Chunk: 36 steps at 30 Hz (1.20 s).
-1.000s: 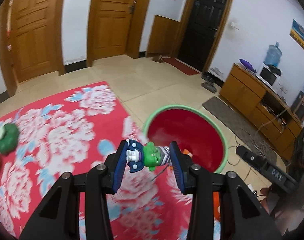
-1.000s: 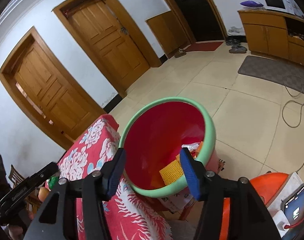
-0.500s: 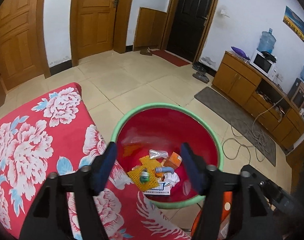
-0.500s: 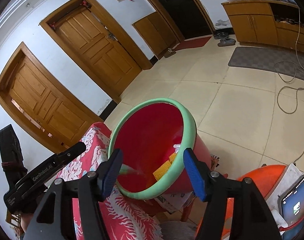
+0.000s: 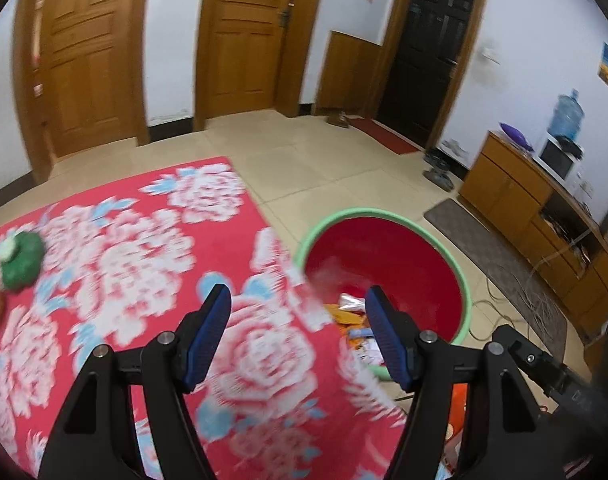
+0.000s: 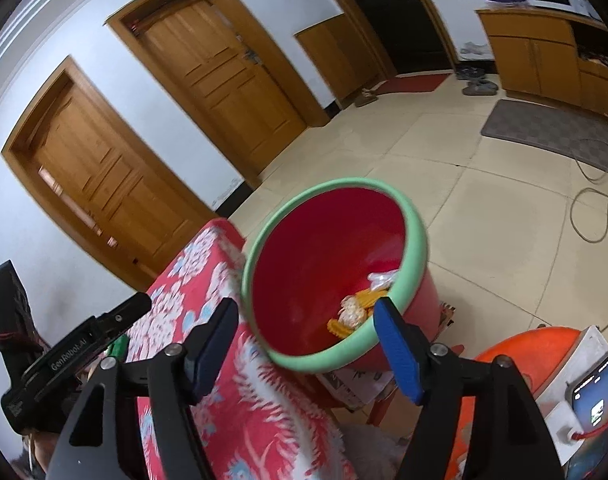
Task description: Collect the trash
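The toy I was holding a second ago is gone from my left gripper [image 5: 297, 336], so that piece counts as binned. The bin [image 5: 462, 280], red with a green rim, sits just ahead and right of it, wrappers heaped inside. Both grippers are empty: left gaping, right gripper [image 6: 306, 346] widening. A green lump [image 5: 21, 260] waits far left on the cloth [image 5: 143, 240].

Beyond and left of the jaws we see two wooden doors [image 5: 239, 40], a black door [image 5: 428, 60] farther right, a wooden cabinet [image 5: 536, 216] far right, and a floor mat [image 6: 552, 128] ahead, upper right.
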Available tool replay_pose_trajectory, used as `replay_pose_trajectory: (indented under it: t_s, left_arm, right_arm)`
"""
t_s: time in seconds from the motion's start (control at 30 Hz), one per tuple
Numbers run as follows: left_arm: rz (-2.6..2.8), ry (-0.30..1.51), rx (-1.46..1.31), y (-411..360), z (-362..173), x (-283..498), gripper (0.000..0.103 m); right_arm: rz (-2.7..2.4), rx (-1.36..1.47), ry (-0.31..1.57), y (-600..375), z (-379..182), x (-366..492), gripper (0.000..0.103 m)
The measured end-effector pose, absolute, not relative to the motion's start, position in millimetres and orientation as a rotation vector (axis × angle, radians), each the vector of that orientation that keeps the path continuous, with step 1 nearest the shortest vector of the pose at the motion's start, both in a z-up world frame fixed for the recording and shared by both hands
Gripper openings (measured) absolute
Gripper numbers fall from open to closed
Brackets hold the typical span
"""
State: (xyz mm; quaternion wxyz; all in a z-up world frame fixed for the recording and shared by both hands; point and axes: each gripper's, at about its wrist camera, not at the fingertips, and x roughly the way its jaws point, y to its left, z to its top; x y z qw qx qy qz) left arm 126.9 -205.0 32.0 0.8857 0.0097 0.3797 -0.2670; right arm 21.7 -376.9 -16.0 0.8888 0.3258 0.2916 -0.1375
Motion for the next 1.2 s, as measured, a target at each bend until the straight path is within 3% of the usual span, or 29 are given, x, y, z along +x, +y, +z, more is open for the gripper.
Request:
replay_pose_trajectory:
  t_s: [0.4, 0.5, 0.8, 1.2]
  left_arm:
    - [-0.329, 0.757, -0.035, -99.8, 50.2, 90.8, 0.080]
    - [-0.306, 0.748, -0.049, -81.8, 52.7, 82.2, 0.088]
    - [-0.215, 0.703, -0.063, -38.8, 59.7, 48.9, 0.091]
    - [-0.119, 0.684, -0.062, -18.4, 52.0, 25.4, 0.094]
  right_arm:
    - [-0.149, 0.560, 0.640, -306.7, 2.9, 26.6, 0.083]
    - [-0.124, 0.532, 0.644, -291.3, 7.1, 25.0, 0.085]
    - [-0.091, 0.449, 0.648, -247.4, 20.1, 16.4, 0.098]
    - [-0.069, 0.332, 0.642, -202.6, 27.0, 1.2, 0.102]
